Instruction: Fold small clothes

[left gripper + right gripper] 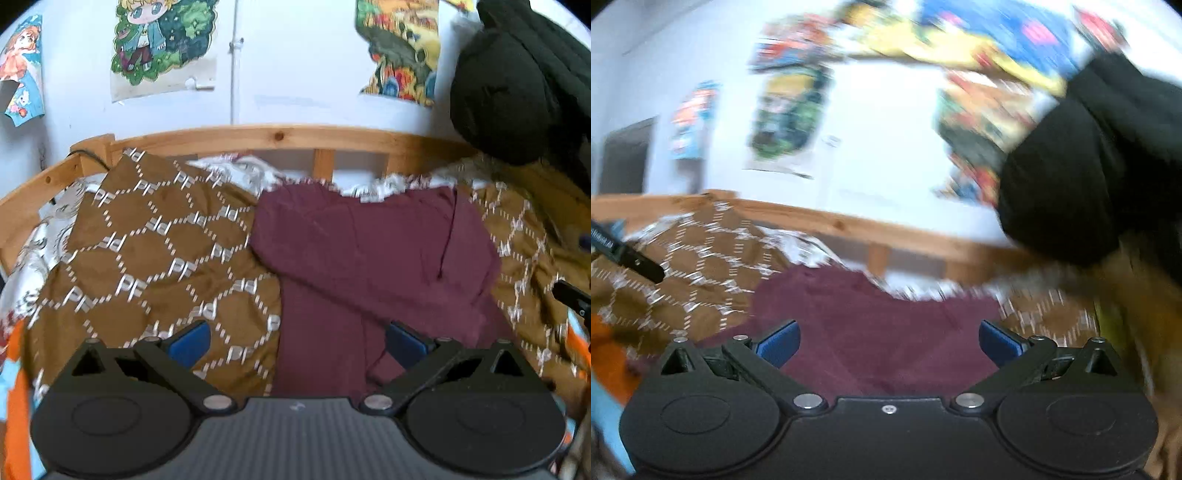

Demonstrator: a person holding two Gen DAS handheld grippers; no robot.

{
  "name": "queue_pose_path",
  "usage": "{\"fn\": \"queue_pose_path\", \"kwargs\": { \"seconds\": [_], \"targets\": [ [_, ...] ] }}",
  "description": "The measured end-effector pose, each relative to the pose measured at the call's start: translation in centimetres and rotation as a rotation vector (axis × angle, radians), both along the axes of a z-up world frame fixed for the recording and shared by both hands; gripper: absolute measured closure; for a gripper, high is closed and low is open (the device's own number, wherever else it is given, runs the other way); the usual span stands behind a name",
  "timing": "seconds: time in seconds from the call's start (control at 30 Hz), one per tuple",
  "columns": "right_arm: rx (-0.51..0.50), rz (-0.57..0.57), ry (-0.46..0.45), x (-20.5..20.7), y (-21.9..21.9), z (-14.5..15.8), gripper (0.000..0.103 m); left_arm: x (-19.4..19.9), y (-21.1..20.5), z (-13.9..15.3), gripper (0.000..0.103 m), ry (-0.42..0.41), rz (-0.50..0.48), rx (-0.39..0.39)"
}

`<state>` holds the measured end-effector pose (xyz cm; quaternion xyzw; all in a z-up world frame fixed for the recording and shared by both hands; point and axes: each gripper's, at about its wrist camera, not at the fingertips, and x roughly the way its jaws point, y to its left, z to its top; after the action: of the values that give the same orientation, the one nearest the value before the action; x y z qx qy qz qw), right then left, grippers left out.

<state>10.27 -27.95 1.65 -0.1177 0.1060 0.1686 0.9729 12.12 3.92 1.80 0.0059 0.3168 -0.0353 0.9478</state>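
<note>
A maroon garment (373, 254) lies partly folded on a brown patterned blanket (147, 251) on the bed. My left gripper (297, 345) is open and empty above the garment's near left part. My right gripper (888, 343) is open and empty above the same maroon garment (879, 325); that view is blurred. A black part of the right gripper shows at the right edge of the left wrist view (570, 295), and a part of the left gripper at the left edge of the right wrist view (631, 258).
A wooden bed rail (280, 138) runs along the far side below a white wall with posters (162, 44). A black plush or garment (517, 85) hangs at the upper right. White printed bedding (236, 171) lies by the rail. Orange fabric (18, 387) is at the near left.
</note>
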Motion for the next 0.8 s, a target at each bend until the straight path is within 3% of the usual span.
{"fn": "queue_pose_path", "kwargs": {
  "seconds": [0.13,0.2,0.37,0.47,0.67,0.8],
  "targets": [
    [-0.192,0.109,-0.012,-0.4,2.9,-0.2,0.001,-0.2,0.1,-0.3,0.001,0.027,0.037,0.023],
    [-0.285,0.148,0.033,0.1,4.0,-0.6,0.001,0.2,0.1,-0.6,0.001,0.04,0.043,0.014],
    [-0.521,0.377,0.378,2.1,5.2,-3.1,0.001,0.8,0.2,-1.6,0.001,0.086,-0.004,-0.027],
    [-0.64,0.357,0.421,2.2,5.4,-4.7,0.001,1.3,-0.2,-2.0,0.001,0.1,-0.016,-0.019],
    [-0.744,0.341,0.539,2.8,6.0,-7.0,0.002,1.7,-1.0,-2.6,0.001,0.124,-0.047,0.005],
    [-0.786,0.36,0.565,2.7,6.0,-7.5,0.002,2.3,-0.9,-3.0,0.001,0.149,-0.058,-0.025]
  ]
}}
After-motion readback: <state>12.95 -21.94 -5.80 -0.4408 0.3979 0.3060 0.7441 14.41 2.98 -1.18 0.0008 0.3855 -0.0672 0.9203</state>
